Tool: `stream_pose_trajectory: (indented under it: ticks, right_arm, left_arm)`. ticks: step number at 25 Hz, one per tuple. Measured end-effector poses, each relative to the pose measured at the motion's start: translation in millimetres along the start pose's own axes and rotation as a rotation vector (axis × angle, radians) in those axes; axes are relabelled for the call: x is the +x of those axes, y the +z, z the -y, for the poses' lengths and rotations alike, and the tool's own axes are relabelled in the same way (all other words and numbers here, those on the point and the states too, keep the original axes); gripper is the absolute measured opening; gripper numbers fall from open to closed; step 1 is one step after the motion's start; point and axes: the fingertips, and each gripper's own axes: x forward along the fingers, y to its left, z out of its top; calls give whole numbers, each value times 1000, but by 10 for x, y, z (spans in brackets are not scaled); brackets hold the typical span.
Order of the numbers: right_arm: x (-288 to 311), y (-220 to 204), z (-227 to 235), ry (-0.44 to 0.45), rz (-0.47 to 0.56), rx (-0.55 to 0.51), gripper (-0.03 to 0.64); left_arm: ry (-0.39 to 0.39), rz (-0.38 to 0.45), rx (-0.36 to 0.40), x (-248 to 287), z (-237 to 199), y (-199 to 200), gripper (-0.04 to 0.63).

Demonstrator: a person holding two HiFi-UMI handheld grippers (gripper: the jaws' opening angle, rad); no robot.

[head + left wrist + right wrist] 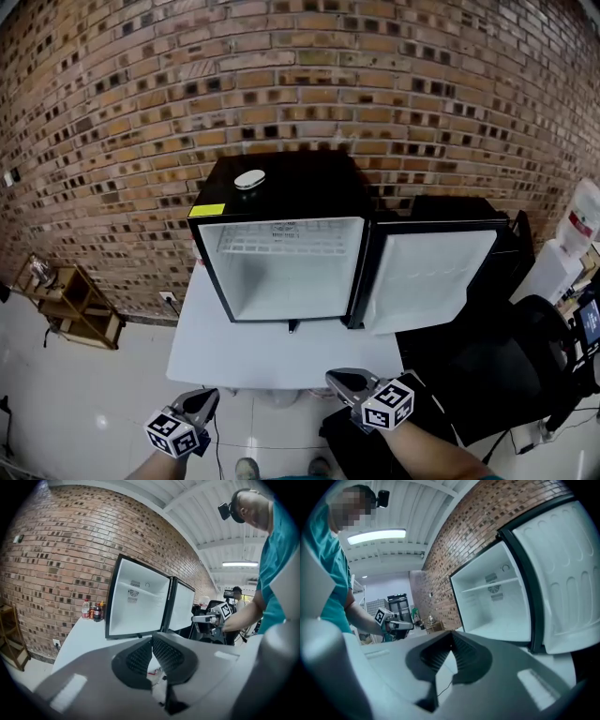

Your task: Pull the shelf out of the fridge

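A brick wall (281, 75) backs a white table (281, 352). On the table stands a small black fridge (281, 183), its door (427, 277) swung wide open to the right. The white wire shelf (281, 246) sits inside, high in the compartment. A small round white object (249, 178) lies on the fridge top. The left gripper (208, 401) and right gripper (337, 382) hover in front of the table, well apart from the fridge, each with its jaws closed together on nothing.

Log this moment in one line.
fridge door open | shelf inside | left gripper shut, empty | right gripper shut, empty | both short of fridge
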Motion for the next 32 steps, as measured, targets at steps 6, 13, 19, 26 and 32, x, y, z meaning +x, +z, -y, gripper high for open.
stream_pose_trajectory:
  ticks: [6,13,19,26,32]
  right_arm:
    - [418,-4,379,-84,42,35,2]
    - [976,216,721,-129,175,135,3]
    - [1364,743,948,-23,341,300,77]
    - [1531,1429,1491,22,512,512,174]
    - [1601,1663,1903,10,596,678,219]
  left_arm:
    - [-84,11,-8,487,-430,-66,-18]
    - [-153,38,-23,964,-923,-129,-18]
    - [-163,58,-7,1241,-1014,-304,-18]
    - [-158,110,21,1470,-1061,-138,-18]
    - [-183,136,51,1564,-999,28,-18]
